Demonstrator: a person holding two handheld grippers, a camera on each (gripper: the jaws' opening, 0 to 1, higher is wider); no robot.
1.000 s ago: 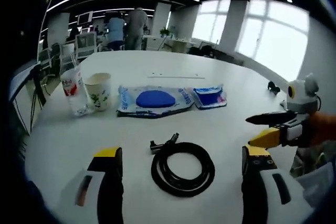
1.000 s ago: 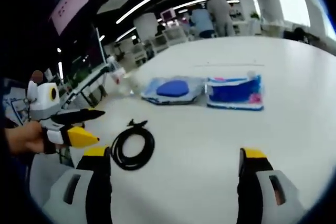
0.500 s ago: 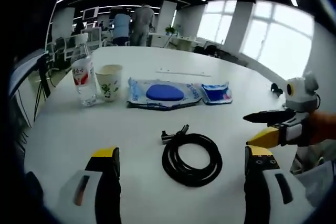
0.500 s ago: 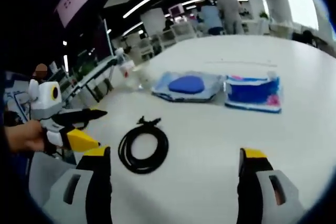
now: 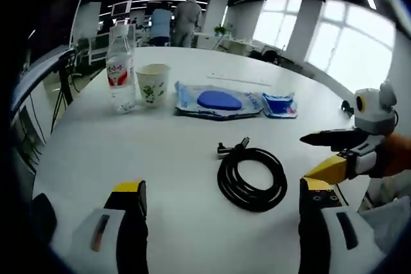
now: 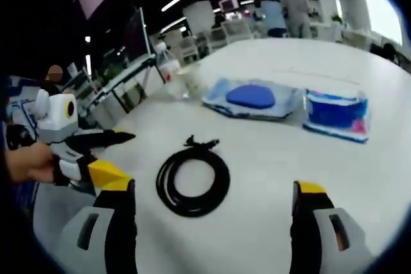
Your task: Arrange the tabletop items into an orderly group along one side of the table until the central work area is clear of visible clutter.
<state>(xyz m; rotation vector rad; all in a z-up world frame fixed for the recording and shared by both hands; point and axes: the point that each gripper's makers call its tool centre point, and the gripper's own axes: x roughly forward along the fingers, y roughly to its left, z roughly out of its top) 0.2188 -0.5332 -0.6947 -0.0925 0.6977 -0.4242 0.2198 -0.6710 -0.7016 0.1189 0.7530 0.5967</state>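
**Both grippers hover open over the white table, cable coil between them**

In the right gripper view the clear plastic water bottle and white paper cup are small and blurred, and the print on the blue-and-pink packet is unreadable. The left gripper and right gripper are held low above the round white table, jaws spread wide, holding nothing. The black coiled cable lies just ahead of them; the clear bag with a blue oval pad lies beyond, beside the packet. Compared with a second ago, the coil sits further right in the left gripper view as the camera has swung.
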